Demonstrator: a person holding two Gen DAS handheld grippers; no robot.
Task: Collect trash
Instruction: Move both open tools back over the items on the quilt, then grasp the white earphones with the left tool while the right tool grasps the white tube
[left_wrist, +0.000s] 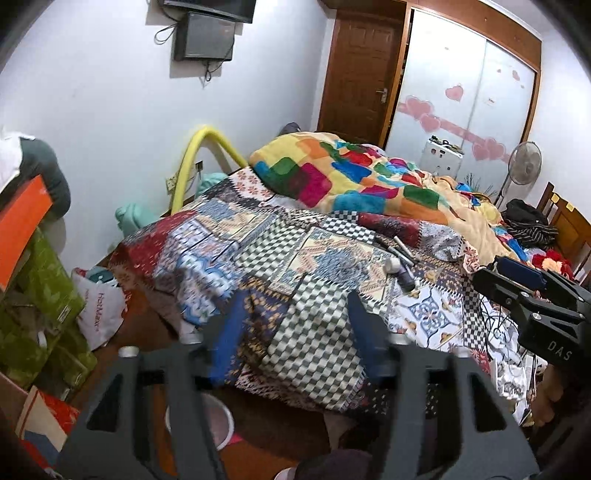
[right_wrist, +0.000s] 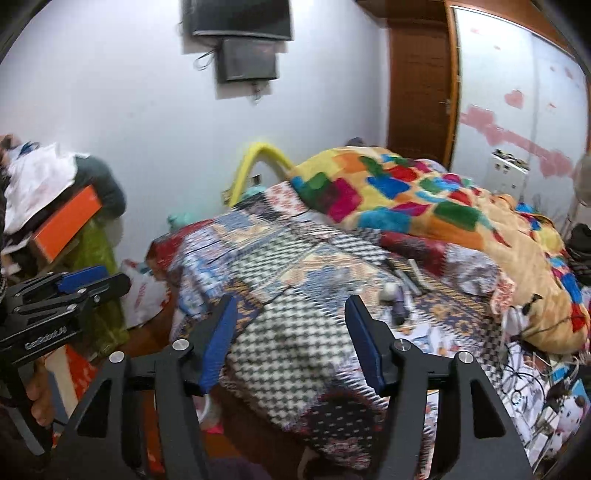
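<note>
On the patchwork bedspread (left_wrist: 258, 240) lies a small cluster of loose items (left_wrist: 400, 267): a white round piece, a dark little bottle and a few thin tubes. The same cluster (right_wrist: 397, 295) shows blurred in the right wrist view. My left gripper (left_wrist: 297, 332) hovers over the bed's near corner, jaws open and nothing between the blue pads. My right gripper (right_wrist: 290, 332) is also open and empty, above the checked patch. Each gripper shows in the other's view: the right gripper (left_wrist: 491, 277) at the right edge, the left gripper (right_wrist: 114, 282) at the left edge. A pale round bin (left_wrist: 201, 424) stands on the floor below.
A bright multicolour blanket (left_wrist: 351, 177) is heaped at the bed's far side. Green boxes (left_wrist: 40, 295) and a white plastic bag (left_wrist: 101, 306) crowd the floor on the left. Cables and papers (right_wrist: 532, 373) lie on the bed's right edge. A fan (left_wrist: 522, 164), door and wardrobe stand behind.
</note>
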